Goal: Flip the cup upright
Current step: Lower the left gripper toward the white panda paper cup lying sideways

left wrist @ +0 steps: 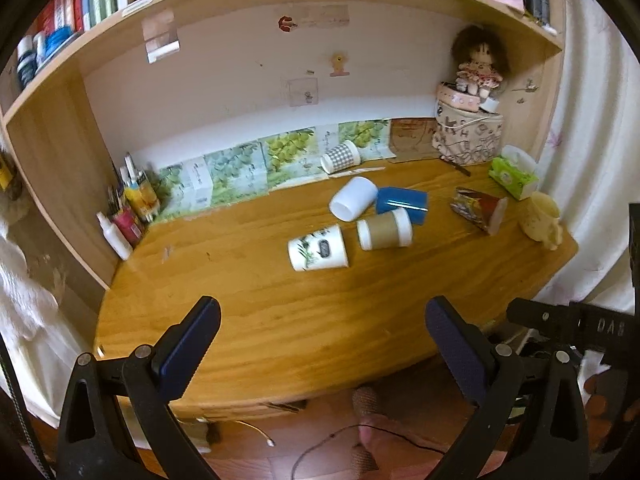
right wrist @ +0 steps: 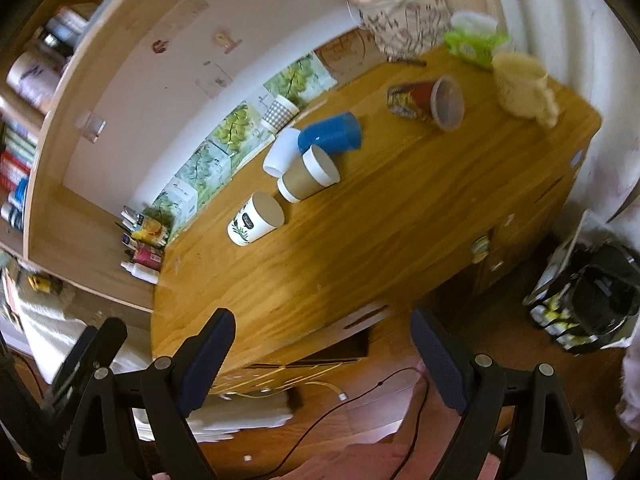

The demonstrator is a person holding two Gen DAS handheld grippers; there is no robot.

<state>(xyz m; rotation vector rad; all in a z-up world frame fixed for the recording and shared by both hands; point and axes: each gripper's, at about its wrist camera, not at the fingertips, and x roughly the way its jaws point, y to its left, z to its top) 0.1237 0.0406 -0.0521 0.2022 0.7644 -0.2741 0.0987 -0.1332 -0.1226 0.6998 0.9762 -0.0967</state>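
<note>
Several cups lie on their sides on the wooden desk point(left wrist: 280, 312): a white cup with a leaf print point(left wrist: 318, 248) point(right wrist: 256, 219), a brown cup with white rims point(left wrist: 385, 233) point(right wrist: 308, 174), a plain white cup point(left wrist: 353, 199) point(right wrist: 281, 153), a blue cup point(left wrist: 402, 204) point(right wrist: 331, 134), a checked cup point(left wrist: 341, 156) point(right wrist: 280, 111) at the back, and a red patterned cup point(left wrist: 478, 208) point(right wrist: 428, 102) to the right. My left gripper point(left wrist: 322, 320) is open and empty above the desk's front edge. My right gripper point(right wrist: 322, 330) is open and empty, off the front edge.
A cream mug point(left wrist: 542, 220) point(right wrist: 520, 88) stands upright at the desk's right end beside a green tissue pack point(left wrist: 512, 174) point(right wrist: 474, 42). Bottles and tubes point(left wrist: 128, 208) crowd the back left corner. A doll on a patterned bag point(left wrist: 470, 128) sits back right. Cables point(right wrist: 360, 392) lie on the floor.
</note>
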